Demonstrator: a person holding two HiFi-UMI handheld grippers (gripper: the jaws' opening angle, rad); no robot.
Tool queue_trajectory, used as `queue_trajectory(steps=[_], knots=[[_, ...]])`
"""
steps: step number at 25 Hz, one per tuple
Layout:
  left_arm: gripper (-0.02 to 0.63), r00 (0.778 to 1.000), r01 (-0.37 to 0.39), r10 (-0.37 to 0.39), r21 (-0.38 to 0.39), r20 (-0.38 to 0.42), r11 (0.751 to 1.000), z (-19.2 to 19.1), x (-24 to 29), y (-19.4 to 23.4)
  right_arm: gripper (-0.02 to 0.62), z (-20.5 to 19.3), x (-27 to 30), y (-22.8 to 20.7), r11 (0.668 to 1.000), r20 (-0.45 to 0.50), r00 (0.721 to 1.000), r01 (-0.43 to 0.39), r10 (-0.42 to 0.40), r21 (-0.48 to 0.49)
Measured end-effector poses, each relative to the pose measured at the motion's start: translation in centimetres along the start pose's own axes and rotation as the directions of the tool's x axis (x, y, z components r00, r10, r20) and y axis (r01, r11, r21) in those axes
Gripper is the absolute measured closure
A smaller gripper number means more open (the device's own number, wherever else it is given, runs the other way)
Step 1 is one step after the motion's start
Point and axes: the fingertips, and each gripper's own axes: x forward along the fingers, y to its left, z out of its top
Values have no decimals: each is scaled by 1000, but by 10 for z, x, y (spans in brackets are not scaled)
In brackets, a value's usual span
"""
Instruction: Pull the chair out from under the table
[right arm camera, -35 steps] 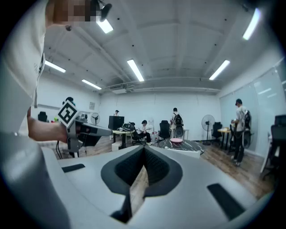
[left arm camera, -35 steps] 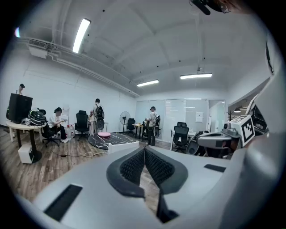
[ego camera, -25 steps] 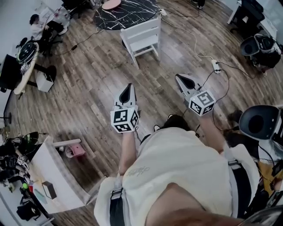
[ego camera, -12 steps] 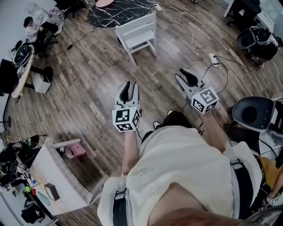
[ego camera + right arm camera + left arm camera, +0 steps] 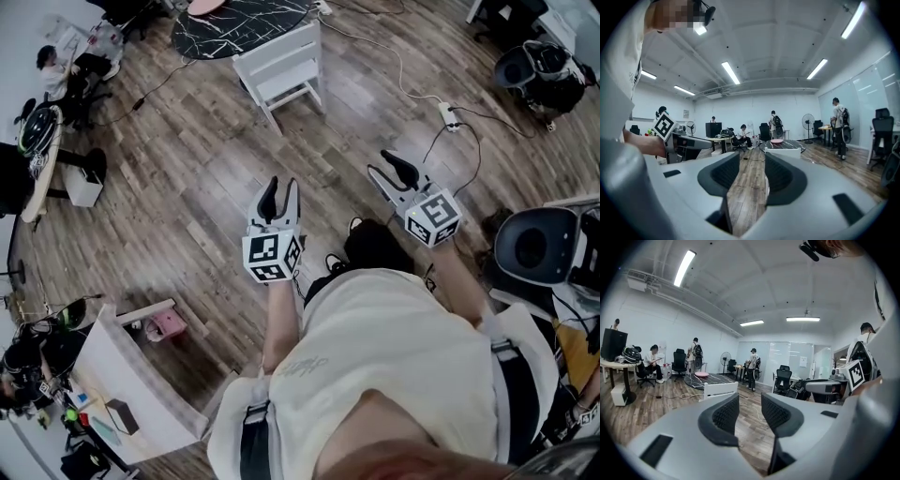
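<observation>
Pull yet to begin: the white slat-backed chair (image 5: 281,70) stood untouched at 12 o'clock, its seat drawn up to the rim of the round black marbled surface (image 5: 239,17) and its back turned toward the camera. The left hand-held gripper (image 5: 282,186) and the right hand-held gripper (image 5: 386,165), well apart from it over the wooden floor (image 5: 187,187), had just been opening and were spread wide with nothing between their jaws. The approach, grasp and pull all appeared left to do.
</observation>
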Motion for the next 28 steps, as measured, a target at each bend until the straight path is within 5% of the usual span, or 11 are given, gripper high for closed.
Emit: queue_trajectory(steps=[12, 21, 28], knots=[[463, 992, 77, -74, 27, -97, 997, 11, 102, 3, 431, -7, 66, -78, 999, -9, 1000, -25, 26, 43], [463, 996, 3, 3, 63, -85, 998, 49, 176, 34, 433, 12, 141, -146, 992, 19, 992, -125, 125, 25], [463, 989, -92, 91, -4, -116, 996, 23, 190, 63, 433, -1, 173, -157, 979, 5, 979, -203, 203, 35]])
